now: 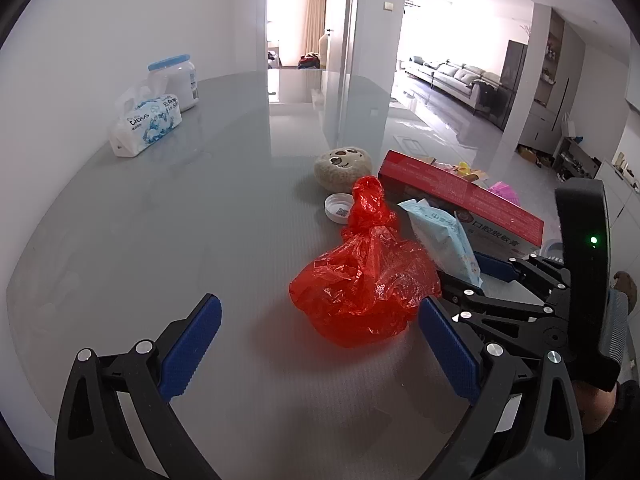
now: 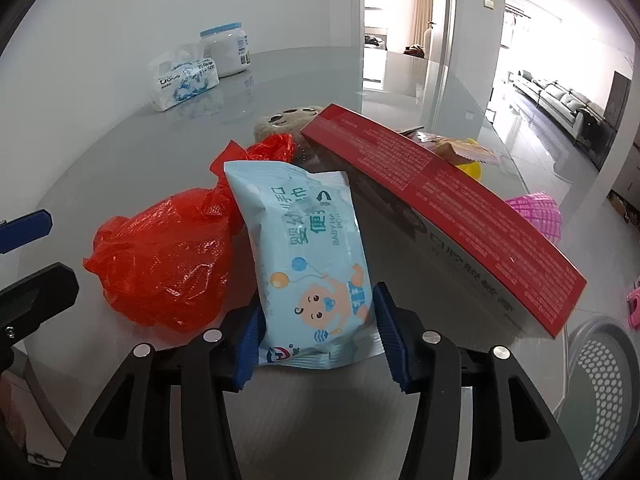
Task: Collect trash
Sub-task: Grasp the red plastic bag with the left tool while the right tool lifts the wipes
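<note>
A crumpled red plastic bag (image 1: pixel 362 276) lies on the grey glass table (image 1: pixel 168 216); it also shows in the right wrist view (image 2: pixel 164 264). My left gripper (image 1: pixel 320 320) is open, its blue pads on either side of the bag's near end, just short of it. A light blue baby-wipes pack (image 2: pixel 312 248) sits between my right gripper's (image 2: pixel 318 324) blue pads, which press its near end. The right gripper also shows in the left wrist view (image 1: pixel 480 280), with the pack (image 1: pixel 444 236).
A long red box (image 2: pixel 436 200) lies right of the pack, with a yellow toy (image 2: pixel 470 168) and pink mesh (image 2: pixel 536 212) behind. A stone-like holder (image 1: pixel 342 168), white cap (image 1: pixel 338 207), tissue pack (image 1: pixel 146 124) and blue-lidded jar (image 1: pixel 176 80) stand farther back. A mesh bin (image 2: pixel 600 392) sits at right.
</note>
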{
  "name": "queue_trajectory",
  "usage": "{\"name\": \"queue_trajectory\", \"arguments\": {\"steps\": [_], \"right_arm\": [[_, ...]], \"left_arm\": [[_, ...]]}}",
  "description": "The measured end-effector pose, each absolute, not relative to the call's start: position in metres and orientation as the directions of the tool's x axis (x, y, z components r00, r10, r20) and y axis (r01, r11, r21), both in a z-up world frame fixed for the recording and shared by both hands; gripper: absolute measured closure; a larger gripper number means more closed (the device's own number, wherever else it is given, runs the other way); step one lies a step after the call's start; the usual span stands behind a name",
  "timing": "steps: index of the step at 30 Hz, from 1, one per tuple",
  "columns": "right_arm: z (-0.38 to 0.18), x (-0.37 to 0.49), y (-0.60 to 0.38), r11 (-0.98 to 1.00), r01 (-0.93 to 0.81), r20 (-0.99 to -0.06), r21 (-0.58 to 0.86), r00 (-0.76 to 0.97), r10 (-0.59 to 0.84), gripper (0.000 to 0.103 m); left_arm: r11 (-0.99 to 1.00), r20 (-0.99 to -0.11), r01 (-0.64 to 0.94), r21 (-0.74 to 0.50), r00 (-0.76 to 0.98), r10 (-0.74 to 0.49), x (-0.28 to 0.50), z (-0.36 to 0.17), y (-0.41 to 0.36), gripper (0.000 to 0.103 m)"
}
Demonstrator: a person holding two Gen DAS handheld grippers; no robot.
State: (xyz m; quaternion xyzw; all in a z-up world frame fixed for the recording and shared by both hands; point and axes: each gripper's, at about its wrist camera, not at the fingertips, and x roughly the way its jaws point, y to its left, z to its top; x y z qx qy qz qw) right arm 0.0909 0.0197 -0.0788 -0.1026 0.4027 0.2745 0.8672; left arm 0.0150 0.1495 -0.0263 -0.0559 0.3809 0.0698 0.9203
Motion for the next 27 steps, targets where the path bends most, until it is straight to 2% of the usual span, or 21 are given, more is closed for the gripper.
{"name": "queue_trajectory", "arguments": {"steps": [11, 21, 23, 26, 27], "right_arm": [[-0.064, 0.048, -0.036, 0.896, -0.424, -0.716, 0.136, 0.583, 0.384, 0.053], [-0.066, 0.021, -0.079, 0.910, -0.362, -0.710, 0.200, 0.587, 0.389, 0.053], [-0.068, 0.019, -0.083, 0.911, -0.357, -0.711, 0.208, 0.584, 0.391, 0.053], [-0.069, 0.018, -0.087, 0.910, -0.353, -0.708, 0.218, 0.584, 0.397, 0.053], [-0.068, 0.017, -0.088, 0.908, -0.354, -0.705, 0.223, 0.585, 0.401, 0.053]], "left_arm": [[0.989, -0.718, -0.116, -0.089, 0.696, 0.017, 0.038, -0.036, 0.133, 0.006], [0.992, -0.740, -0.104, -0.068, 0.673, 0.020, 0.059, -0.061, 0.118, 0.008], [0.995, -0.736, -0.091, -0.048, 0.677, 0.026, 0.058, -0.061, 0.114, 0.017], [0.996, -0.743, -0.074, -0.042, 0.669, 0.018, 0.059, -0.062, 0.110, 0.040], [0.997, -0.746, -0.069, -0.046, 0.665, 0.012, 0.059, -0.062, 0.109, 0.044]]}}
